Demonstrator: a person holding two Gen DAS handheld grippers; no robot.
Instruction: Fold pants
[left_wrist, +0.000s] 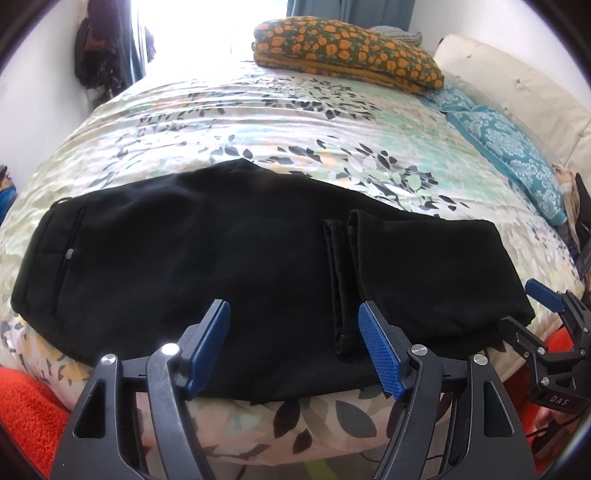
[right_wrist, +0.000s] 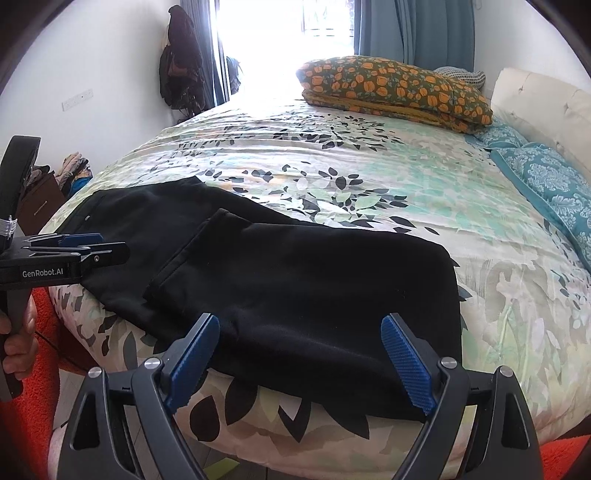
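Note:
Black pants (left_wrist: 184, 258) lie flat across the near edge of the bed, waist and buttoned back pocket (left_wrist: 70, 253) to the left. The legs are folded back over themselves, so the hems (left_wrist: 338, 280) rest on top near the middle. My left gripper (left_wrist: 293, 310) hovers open over the near edge of the pants, with nothing between its blue pads. In the right wrist view the pants (right_wrist: 295, 277) show the folded layer with its hem (right_wrist: 184, 254). My right gripper (right_wrist: 299, 321) stands wide open above the folded end, gripping nothing. Each gripper is visible from the other: right (left_wrist: 524, 304), left (right_wrist: 110, 244).
The bed (right_wrist: 369, 177) has a leaf-print cover. A folded orange-flowered blanket (right_wrist: 395, 88) and teal pillows (right_wrist: 546, 177) lie by the cream headboard (right_wrist: 535, 96). A red rug (left_wrist: 29, 406) covers the floor in front. A hand (right_wrist: 14, 343) holds the left gripper's handle.

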